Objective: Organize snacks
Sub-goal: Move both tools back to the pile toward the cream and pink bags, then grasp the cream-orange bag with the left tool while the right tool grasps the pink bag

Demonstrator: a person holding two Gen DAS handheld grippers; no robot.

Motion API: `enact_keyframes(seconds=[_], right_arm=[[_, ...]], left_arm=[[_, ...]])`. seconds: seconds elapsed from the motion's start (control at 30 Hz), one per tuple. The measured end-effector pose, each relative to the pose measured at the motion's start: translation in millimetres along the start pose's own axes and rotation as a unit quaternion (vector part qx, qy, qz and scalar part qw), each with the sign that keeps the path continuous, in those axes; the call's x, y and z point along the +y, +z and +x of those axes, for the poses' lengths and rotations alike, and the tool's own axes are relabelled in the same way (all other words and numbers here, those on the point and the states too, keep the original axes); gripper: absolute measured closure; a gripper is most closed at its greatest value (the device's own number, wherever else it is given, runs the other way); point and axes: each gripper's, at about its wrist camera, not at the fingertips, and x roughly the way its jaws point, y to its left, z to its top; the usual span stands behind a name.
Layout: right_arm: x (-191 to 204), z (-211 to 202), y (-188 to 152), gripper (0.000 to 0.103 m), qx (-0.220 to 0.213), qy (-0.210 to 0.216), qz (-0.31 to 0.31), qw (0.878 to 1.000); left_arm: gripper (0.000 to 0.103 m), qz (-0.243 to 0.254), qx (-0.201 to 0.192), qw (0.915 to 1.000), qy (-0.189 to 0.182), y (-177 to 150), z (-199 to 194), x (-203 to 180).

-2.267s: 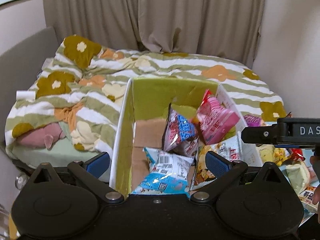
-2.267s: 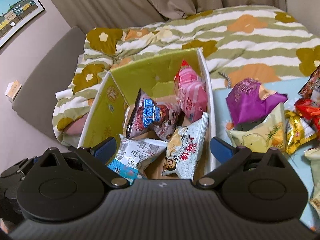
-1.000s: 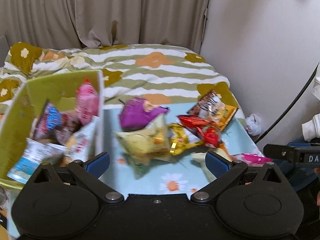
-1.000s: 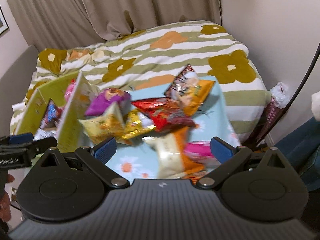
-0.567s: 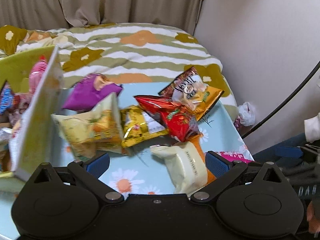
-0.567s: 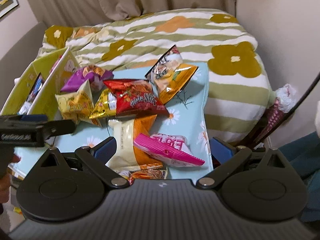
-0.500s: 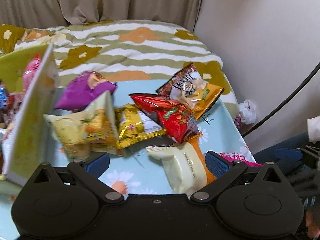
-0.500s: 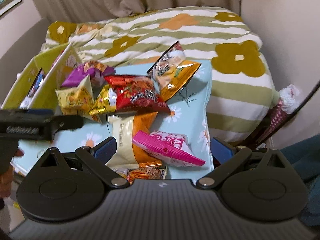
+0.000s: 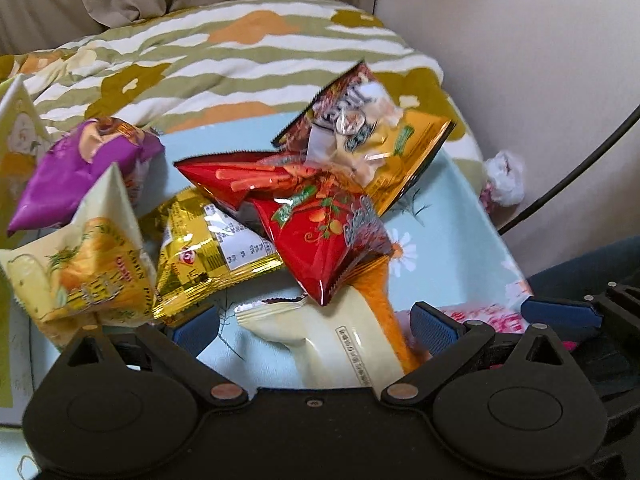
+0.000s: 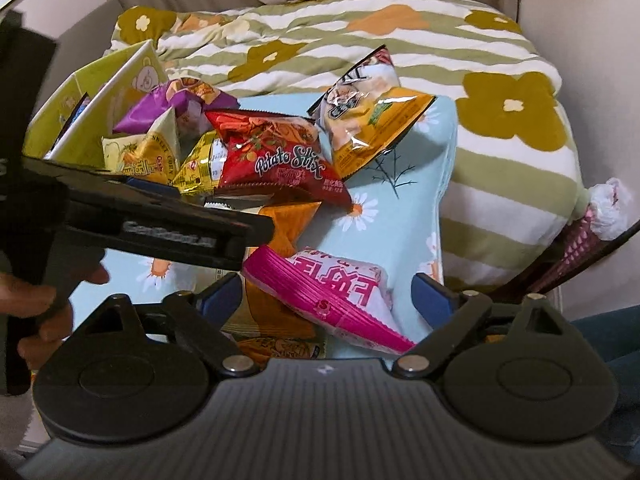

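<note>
Left gripper (image 9: 314,330): jaws spread, straddling the cream-and-orange foil snack packet (image 9: 340,336), pads not pressing it. Right gripper (image 10: 328,294): jaws wide, just been closing, flanking the pink-and-white crinkled snack bag (image 10: 336,292) without contact. Both packets lie on the light-blue daisy-print cloth (image 10: 396,216).

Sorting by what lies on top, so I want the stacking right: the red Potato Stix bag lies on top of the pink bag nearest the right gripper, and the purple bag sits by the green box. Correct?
Not quite. In the right wrist view the red Potato Stix bag lies apart from the pink bag; it rests on the gold bag and the orange-and-cream bag. The purple bag does sit by the green box.
</note>
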Motion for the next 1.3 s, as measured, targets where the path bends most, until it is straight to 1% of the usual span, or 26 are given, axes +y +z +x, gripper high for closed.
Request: enact_keyframes(seconds=[0.03, 0.1, 0.13, 0.17, 0.27, 0.4, 0.53, 0.7, 0.83, 1.03, 1.1, 1.17, 1.23, 1.27, 1.3], right_arm=[[0, 3, 0, 0.009, 0.004, 0.0, -0.002, 1.0], [1, 7, -1, 0.013, 0.01, -0.004, -0.007, 1.0], [1, 10, -1, 0.017, 0.013, -0.006, -0.009, 1.0], [0, 12, -2, 0.017, 0.015, -0.008, -0.009, 1.0], [-3, 17, -3, 0.019, 0.021, -0.008, 0.003, 1.0], [-8, 20, -2, 0.02, 0.023, -0.009, 0.008, 1.0], [-9, 23, -3, 0.02, 0.027, -0.009, 0.01, 1.0], [-5, 28, -4, 0.02, 0.029, -0.013, 0.009, 0.999], [-5, 34, -1, 0.024, 0.029, -0.017, 0.016, 0.999], [2, 37, -3, 0.028, 0.033, -0.027, 0.003, 0.999], [3, 36, -3, 0.031, 0.032, -0.029, 0.001, 0.999], [5, 36, -4, 0.036, 0.03, -0.031, -0.004, 0.999], [9, 34, -6, 0.042, 0.024, -0.033, -0.01, 0.999], [10, 33, -7, 0.046, 0.022, -0.031, -0.011, 0.999], [10, 32, -8, 0.049, 0.021, -0.03, -0.009, 0.999]], left_arm=[[0.001, 0.002, 0.006, 1.0, 0.004, 0, 5, 0], [0.001, -0.005, 0.011, 0.9999, -0.006, 0, 12, 2], [0.002, -0.008, 0.016, 0.9998, -0.011, 1, 15, 3], [0.004, -0.006, 0.022, 0.9997, -0.011, 1, 18, 3], [0.005, 0.001, 0.027, 0.9996, -0.013, 0, 23, 1], [0.007, 0.0, 0.031, 0.9993, -0.022, -1, 22, 7], [0.008, 0.008, 0.031, 0.9994, -0.014, -4, 18, 14], [0.007, 0.006, 0.034, 0.9993, -0.011, -10, 15, 25], [0.007, 0.009, 0.036, 0.9992, -0.011, -13, 14, 28], [0.007, 0.007, 0.051, 0.9986, -0.01, -14, 10, 28], [0.007, 0.004, 0.051, 0.9986, -0.011, -16, 10, 29], [0.007, -0.002, 0.058, 0.9982, -0.016, -17, 13, 30], [0.017, -0.021, 0.073, 0.9963, -0.041, -19, 19, 34], [0.027, -0.031, 0.076, 0.9952, -0.053, -21, 20, 37], [0.032, -0.038, 0.076, 0.9945, -0.062, -22, 20, 38]])
